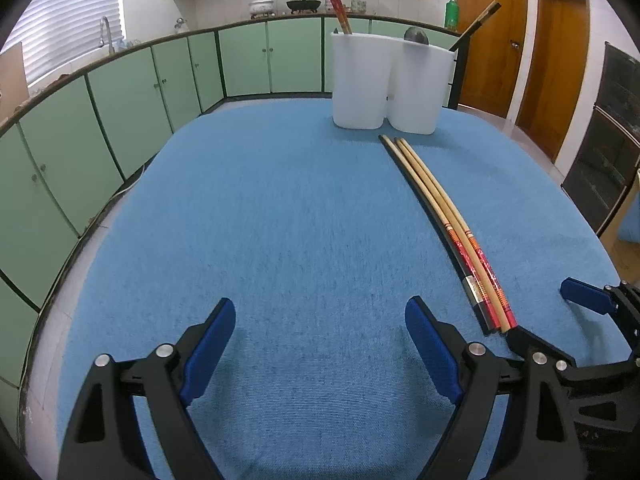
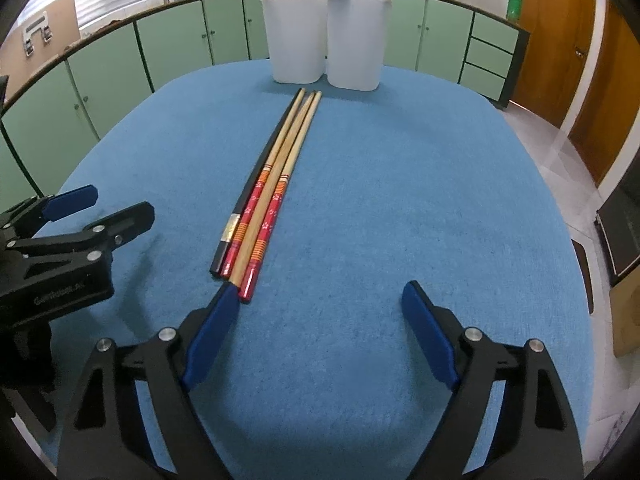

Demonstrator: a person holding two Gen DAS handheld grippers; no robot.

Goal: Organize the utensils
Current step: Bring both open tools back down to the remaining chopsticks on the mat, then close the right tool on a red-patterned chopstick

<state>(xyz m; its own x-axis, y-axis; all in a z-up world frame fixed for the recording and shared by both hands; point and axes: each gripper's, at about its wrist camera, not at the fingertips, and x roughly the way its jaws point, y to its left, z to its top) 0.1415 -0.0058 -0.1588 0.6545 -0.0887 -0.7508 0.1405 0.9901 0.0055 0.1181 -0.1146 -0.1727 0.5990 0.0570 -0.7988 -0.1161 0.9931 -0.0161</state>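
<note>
Pale green cabinet doors [image 1: 120, 120] with dark frames are seen curving behind a surface [image 1: 300, 220] covered in blue, finely woven cloth. At its far side two white, smooth plastic holders [image 2: 326, 36] with rounded corners are set touching each other; long sticks and a dark rounded handle are seen rising from them. Four long, slender chopsticks [image 2: 272, 184] are laid side by side on the cloth just before the holders: one black with a pale band, one plain wood, and two of wood with glossy red patterned ends. The left gripper [image 1: 320, 344] is held over bare cloth, its blue-padded black fingers spread wide with nothing between them. The right gripper [image 2: 316, 332] is likewise spread wide and empty, its left pad [image 2: 212, 332] lying just at the near ends of the chopsticks.
</note>
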